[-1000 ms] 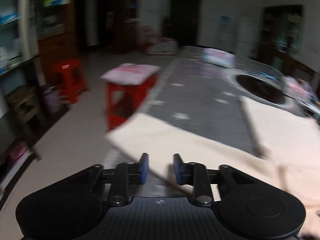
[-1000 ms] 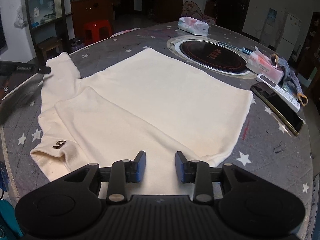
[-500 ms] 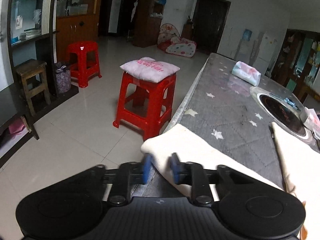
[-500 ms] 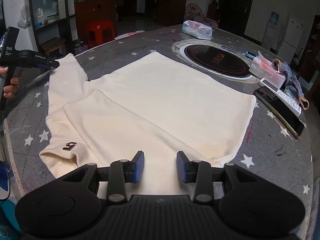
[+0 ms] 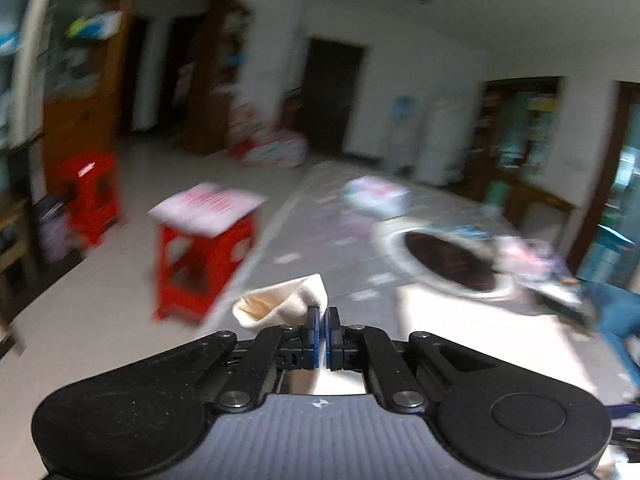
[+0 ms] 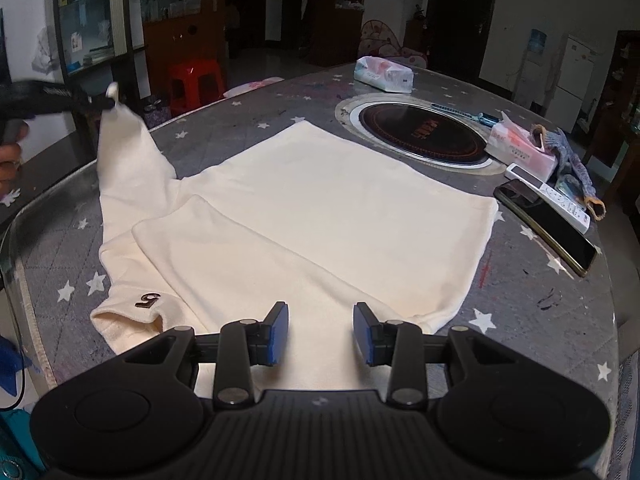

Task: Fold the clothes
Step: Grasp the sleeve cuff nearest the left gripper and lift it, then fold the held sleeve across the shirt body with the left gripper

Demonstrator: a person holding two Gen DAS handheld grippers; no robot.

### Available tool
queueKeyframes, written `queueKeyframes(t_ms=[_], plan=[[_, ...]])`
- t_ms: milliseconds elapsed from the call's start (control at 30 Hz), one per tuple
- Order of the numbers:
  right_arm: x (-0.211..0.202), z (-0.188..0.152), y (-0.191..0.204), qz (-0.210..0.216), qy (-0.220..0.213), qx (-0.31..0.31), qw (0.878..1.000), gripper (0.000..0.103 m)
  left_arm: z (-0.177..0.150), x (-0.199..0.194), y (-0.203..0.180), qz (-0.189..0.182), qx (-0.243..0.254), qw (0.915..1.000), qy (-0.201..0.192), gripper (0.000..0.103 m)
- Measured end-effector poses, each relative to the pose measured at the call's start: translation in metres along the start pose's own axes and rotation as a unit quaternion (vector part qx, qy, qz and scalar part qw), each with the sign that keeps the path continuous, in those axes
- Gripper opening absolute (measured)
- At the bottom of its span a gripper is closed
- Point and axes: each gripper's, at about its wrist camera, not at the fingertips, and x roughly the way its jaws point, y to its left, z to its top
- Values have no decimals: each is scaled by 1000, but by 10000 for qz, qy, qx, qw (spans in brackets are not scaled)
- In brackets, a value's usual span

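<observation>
Left wrist view, grip: your left gripper (image 5: 323, 334) is now clamped on the sleeve cuff (image 5: 280, 306), where half a second ago its blue pads were only closing in around the cloth at the table edge.
Left wrist view, motion: the whole room is smeared (the red stool (image 5: 204, 264) and the table (image 5: 320, 248) included), so you are swinging the gripper; the cuff stands up in front of the fingers, clear of the table.
Right wrist view, sleeve: your left gripper (image 6: 105, 101) shows at the far left with the cuff pinched in its tip; the sleeve (image 6: 126, 148) hangs from it as a raised tent, where it lay flat before.
Right wrist view, shirt: the cream shirt (image 6: 320, 216) lies spread on the table (image 6: 532, 304), its near sleeve with the dark "5" badge (image 6: 147, 300) already folded in across the body.
Right wrist view, right gripper: your right gripper (image 6: 320, 334) hovers over the near hem, fingers wide apart, grasping nothing, much as a second ago.
Right wrist view, clutter: phone (image 6: 546, 226) and remote (image 6: 548, 196) sit just beside the shirt's right edge (not touching it).
Meaning: the far sleeve is secured and lifted, so the fold-in across the body looks like the step in hand.
</observation>
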Motion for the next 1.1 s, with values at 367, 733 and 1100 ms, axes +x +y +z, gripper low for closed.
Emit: queueKeyframes(t_ms=[367, 733, 1100], plan=[[-19, -18, -23, -63, -133, 527, 9985, 36, -16, -5, -104, -1555, 745, 9847, 264, 5], [-32, -22, -34, 47, -237, 958, 9951, 35, -53, 10, -118, -1650, 1287, 9744, 823, 12], [13, -18, -19, 275, 169, 908, 9953, 15, -74, 23, -53, -834, 1132, 9816, 1289, 13]])
